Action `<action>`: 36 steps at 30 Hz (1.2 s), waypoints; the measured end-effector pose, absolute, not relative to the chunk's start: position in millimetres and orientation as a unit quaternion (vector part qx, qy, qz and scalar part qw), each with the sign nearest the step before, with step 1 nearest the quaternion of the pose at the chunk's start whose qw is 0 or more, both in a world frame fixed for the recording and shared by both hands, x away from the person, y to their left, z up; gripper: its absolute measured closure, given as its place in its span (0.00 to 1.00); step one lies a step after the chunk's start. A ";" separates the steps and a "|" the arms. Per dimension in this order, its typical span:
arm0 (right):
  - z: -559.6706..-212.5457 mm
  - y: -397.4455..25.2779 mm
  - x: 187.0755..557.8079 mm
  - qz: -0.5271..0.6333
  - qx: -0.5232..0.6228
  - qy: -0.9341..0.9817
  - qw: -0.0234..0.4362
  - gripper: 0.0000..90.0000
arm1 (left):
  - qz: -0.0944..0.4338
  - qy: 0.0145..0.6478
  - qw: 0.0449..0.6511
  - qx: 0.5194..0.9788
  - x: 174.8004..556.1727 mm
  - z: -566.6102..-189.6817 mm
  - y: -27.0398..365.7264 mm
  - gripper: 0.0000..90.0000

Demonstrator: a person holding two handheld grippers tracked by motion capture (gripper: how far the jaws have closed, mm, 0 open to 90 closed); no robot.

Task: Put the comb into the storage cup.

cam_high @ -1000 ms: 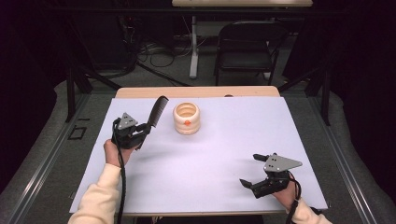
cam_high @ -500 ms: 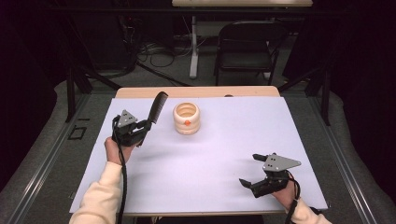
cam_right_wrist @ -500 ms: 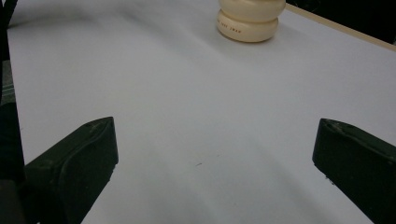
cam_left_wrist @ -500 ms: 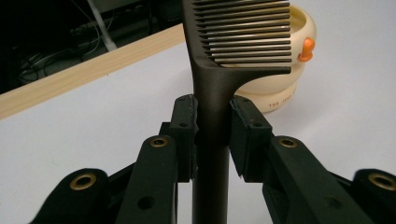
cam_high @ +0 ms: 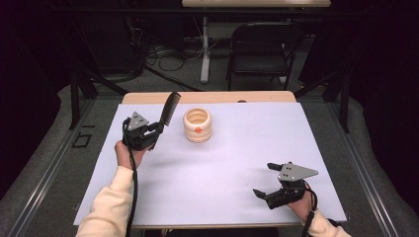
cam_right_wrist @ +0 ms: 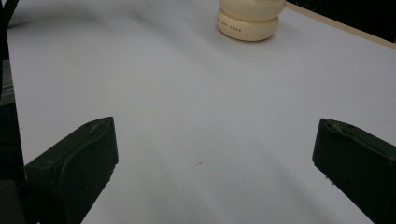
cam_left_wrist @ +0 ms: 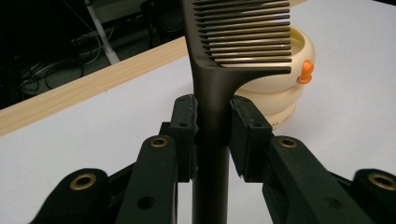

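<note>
Matte black comb (cam_left_wrist: 219,93) pinched in left claw (cam_left_wrist: 211,135) beside ribbed cream cup (cam_high: 197,125); right claw (cam_high: 273,179) gapes empty

Both grippers are chunky matte black. The left gripper (cam_high: 157,129) and right gripper (cam_high: 264,180) each carry a grey three-cornered plate on top and trail a black cable back along the forearm. Up close, the left one's linkage arms have brass-coloured rivets and small black screws, with blocky rectangular pads (cam_left_wrist: 184,133) at the tips. The person wears cream long sleeves (cam_high: 106,207), kind of knit-looking.
</note>
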State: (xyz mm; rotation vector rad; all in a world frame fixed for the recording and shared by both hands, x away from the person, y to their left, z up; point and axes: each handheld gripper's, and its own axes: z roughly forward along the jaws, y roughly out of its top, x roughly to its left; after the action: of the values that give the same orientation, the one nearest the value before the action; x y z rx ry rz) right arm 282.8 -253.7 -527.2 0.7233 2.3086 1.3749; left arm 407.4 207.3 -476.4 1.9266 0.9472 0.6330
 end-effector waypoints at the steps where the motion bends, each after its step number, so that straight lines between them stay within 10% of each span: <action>1: -527.0 -253.8 282.5 0.486 0.256 0.816 0.180 0.00 | 0.254 0.381 0.436 0.774 407.4 -476.4 207.3 0.80; 36: -526.1 -254.8 282.7 0.488 0.255 0.815 0.181 0.00 | 0.258 0.376 0.462 0.761 424.6 -459.6 188.9 0.80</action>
State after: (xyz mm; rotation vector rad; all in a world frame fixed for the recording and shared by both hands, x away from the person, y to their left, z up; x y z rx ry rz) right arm 282.7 -254.8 -526.1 0.7201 2.3009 1.3775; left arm 424.6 188.9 -459.6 1.8713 0.9259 0.6340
